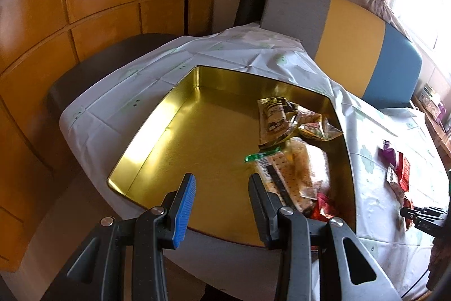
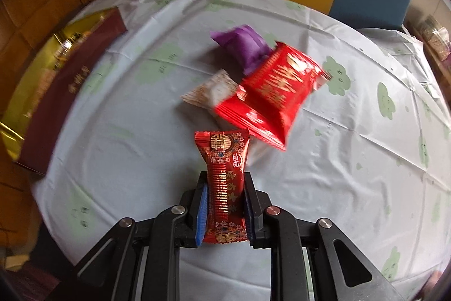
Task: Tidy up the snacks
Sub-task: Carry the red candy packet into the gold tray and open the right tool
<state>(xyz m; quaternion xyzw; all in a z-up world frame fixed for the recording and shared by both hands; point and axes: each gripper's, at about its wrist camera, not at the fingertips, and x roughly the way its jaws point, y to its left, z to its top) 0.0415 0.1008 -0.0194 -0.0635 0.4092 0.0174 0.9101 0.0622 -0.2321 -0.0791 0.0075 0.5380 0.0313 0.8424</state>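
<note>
A gold tin box [image 1: 174, 137] lies open on the table with several snack packets [image 1: 293, 148] piled at its right side. My left gripper [image 1: 222, 182] is open and empty, above the box's near edge. My right gripper [image 2: 225, 182] is shut on a small red snack packet [image 2: 224, 174], held above the tablecloth. Beyond it lie a larger red packet [image 2: 270, 92], a purple packet [image 2: 245, 44] and a pale packet [image 2: 211, 92]. The box [image 2: 33, 92] shows at the left of the right wrist view, with a dark red outer wall.
A white tablecloth [image 2: 352, 146] with green prints covers the round table. A bench back in grey, yellow and blue [image 1: 349, 41] stands behind it. Wooden cabinet panels [image 1: 84, 5] fill the left. The loose packets also show in the left wrist view [image 1: 397, 174].
</note>
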